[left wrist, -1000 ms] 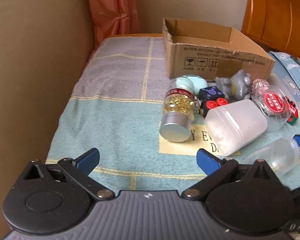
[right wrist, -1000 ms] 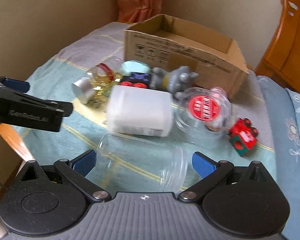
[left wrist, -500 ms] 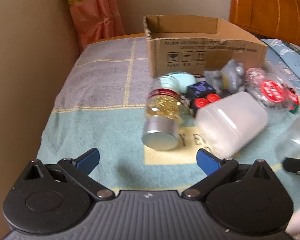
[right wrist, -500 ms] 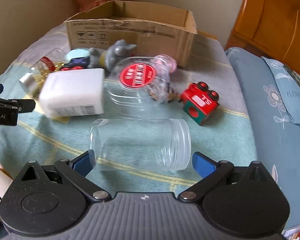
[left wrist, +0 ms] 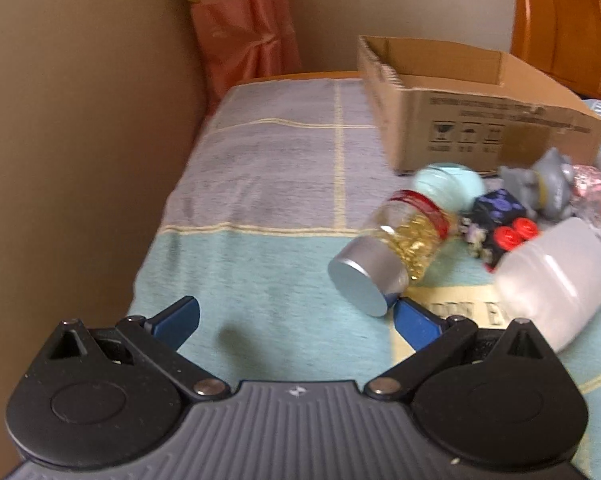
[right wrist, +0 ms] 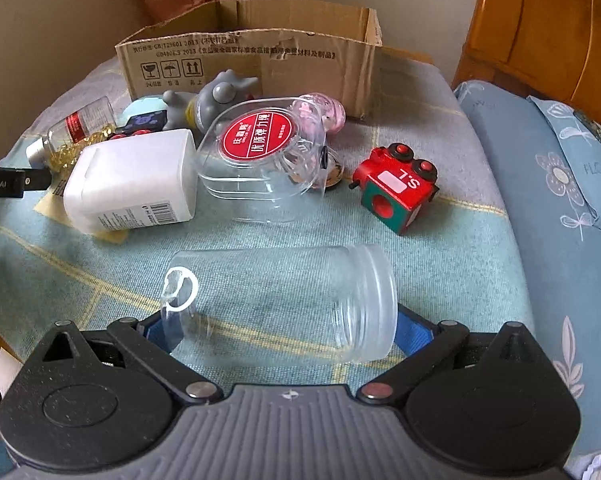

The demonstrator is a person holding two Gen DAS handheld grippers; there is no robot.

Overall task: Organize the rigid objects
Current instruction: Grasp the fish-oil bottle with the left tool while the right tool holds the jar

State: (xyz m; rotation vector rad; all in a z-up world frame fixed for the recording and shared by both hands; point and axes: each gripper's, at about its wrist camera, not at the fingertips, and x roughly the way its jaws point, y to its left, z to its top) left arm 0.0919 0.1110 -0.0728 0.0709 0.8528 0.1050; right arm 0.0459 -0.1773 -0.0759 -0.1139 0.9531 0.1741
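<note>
Teal and grey checked cloth (right wrist: 440, 240) covers the counter across the middle of both views. At the top centre of the right wrist view stands an open cardboard box (right wrist: 260, 64), its printed side facing the camera. Below it and to the left lies a white plastic bottle (right wrist: 132, 180) on its side, touching a clear tub with a red round label (right wrist: 260, 160) just to its right. In the lower centre a clear plastic jar (right wrist: 280, 300) lies on its side, open threaded mouth toward the right, between the blue fingers of the right gripper (right wrist: 280, 332); those fingers are spread wide on either side of it, and I cannot tell whether they touch it. Right of the tub sits a red and green toy cube (right wrist: 396, 192). Against the box front lies a grey toy animal (right wrist: 216, 100), with a pink glittery item (right wrist: 328, 114) to its right.

In the left wrist view, the left gripper (left wrist: 296, 316) is released, fingers apart over bare cloth in the lower centre. Just above its right finger lies a small jar of gold capsules (left wrist: 392, 256) with a silver lid, tilted toward the camera. Behind it sit a pale blue round object (left wrist: 448, 188) and a dark cube with red buttons (left wrist: 500, 216).
</note>
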